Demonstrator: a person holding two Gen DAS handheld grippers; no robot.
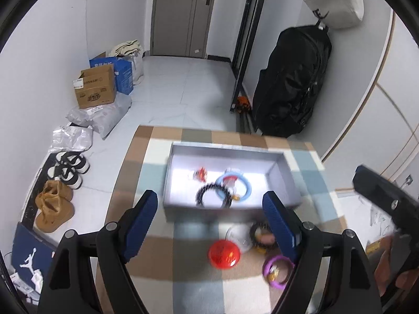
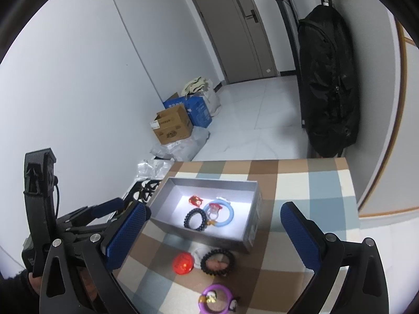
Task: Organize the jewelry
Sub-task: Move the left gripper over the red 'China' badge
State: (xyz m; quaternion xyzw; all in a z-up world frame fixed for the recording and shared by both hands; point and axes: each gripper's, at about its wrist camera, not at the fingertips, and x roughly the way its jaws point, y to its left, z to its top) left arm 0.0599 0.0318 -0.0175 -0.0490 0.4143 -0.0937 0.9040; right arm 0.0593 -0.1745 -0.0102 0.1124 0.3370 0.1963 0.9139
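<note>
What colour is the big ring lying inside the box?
Light blue ring; clearest in the right wrist view.

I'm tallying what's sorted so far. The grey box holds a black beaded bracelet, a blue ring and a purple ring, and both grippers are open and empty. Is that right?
Not quite: the purple ring is outside the grey box, on the checked cloth, as the right wrist view shows. The black beaded bracelet and blue ring are inside; the left gripper and right gripper are open and empty.
</note>
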